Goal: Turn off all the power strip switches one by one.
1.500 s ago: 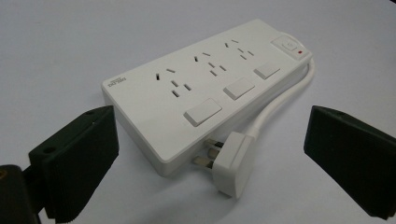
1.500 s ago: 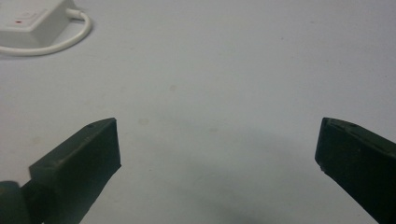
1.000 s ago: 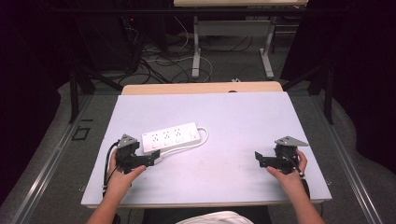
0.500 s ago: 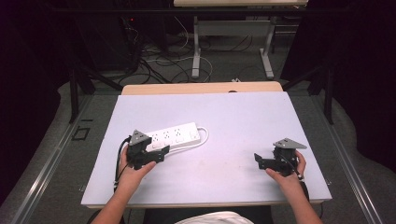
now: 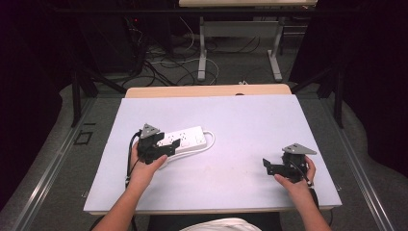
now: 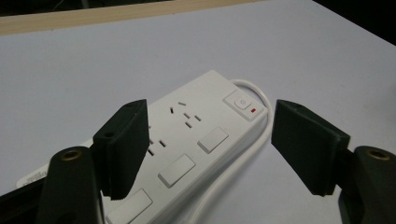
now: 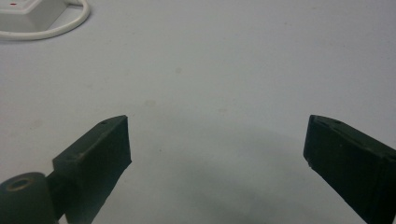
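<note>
A white power strip (image 5: 190,136) lies flat on the pale table (image 5: 250,120), its white cable (image 5: 210,142) looped round its right end. My left gripper (image 5: 171,144) hovers over the strip's left half. In the left gripper view its jaws straddle the power strip (image 6: 196,135) and have just been closing, but a gap remains beside the right pad, so the left gripper (image 6: 210,140) is open. My right gripper (image 5: 267,164) rests near the table's front right, open with nothing between its jaws (image 7: 217,149). The strip's end (image 7: 25,11) sits far off at the top left of the right gripper view.
A wooden strip (image 5: 207,90) edges the table's far side. Beyond it stand desk legs (image 5: 202,48) and tangled floor cables (image 5: 163,62). A metal rail (image 5: 53,163) runs along the floor on the left.
My left gripper has moved right and away from the front edge, onto the power strip, and its jaws look narrower. The right gripper has stayed put.
</note>
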